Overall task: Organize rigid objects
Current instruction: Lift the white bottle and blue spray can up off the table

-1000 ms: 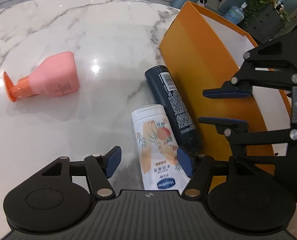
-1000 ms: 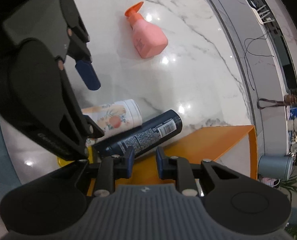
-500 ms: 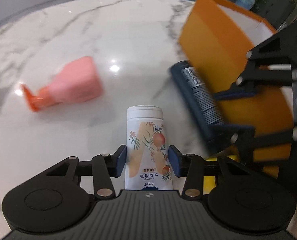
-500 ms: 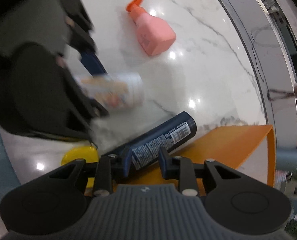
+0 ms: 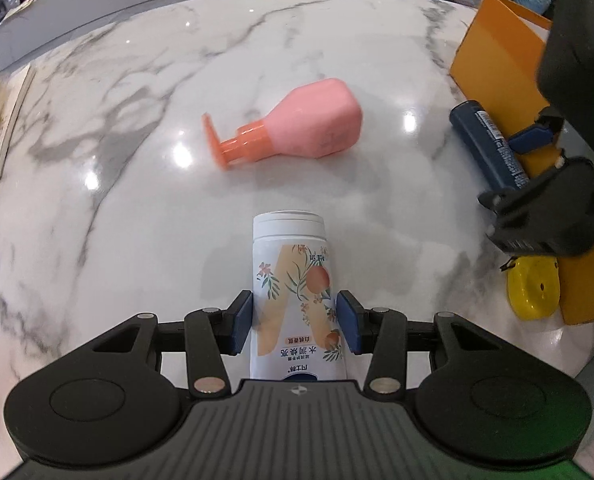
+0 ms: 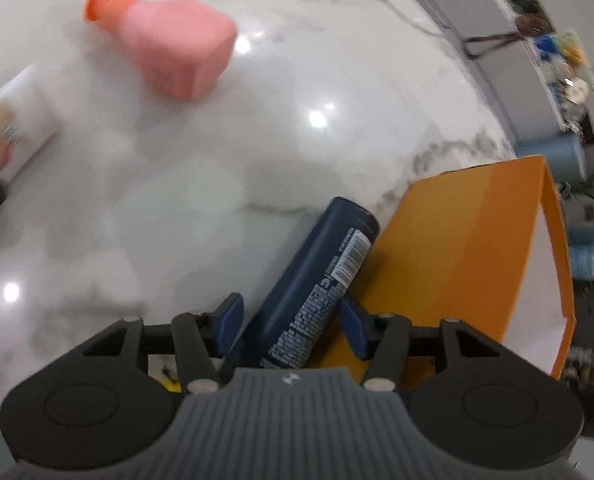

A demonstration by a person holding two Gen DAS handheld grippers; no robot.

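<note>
The left gripper (image 5: pixel 296 322) has its fingers (image 5: pixel 241 322) clamped on the white lotion bottle (image 5: pixel 293 280), pads pressing the printed body on both sides, cap end pointing away. The bottle is smooth, stiff plastic, probably light to middling; a mid-body hold like this should keep it from pivoting, though the glossy wall could slip under a loose squeeze.

The right gripper (image 6: pixel 291 320) straddles the dark blue spray can (image 6: pixel 317 280) — its fingers are opening and stand clear of it. The can lies on the marble worktop (image 6: pixel 217 184) against the orange box (image 6: pixel 477 248). Hard, round metal: best taken across the middle.

The pink pump bottle (image 5: pixel 297 124) lies on its side, well apart from the box — grip its body, not its orange nozzle.
</note>
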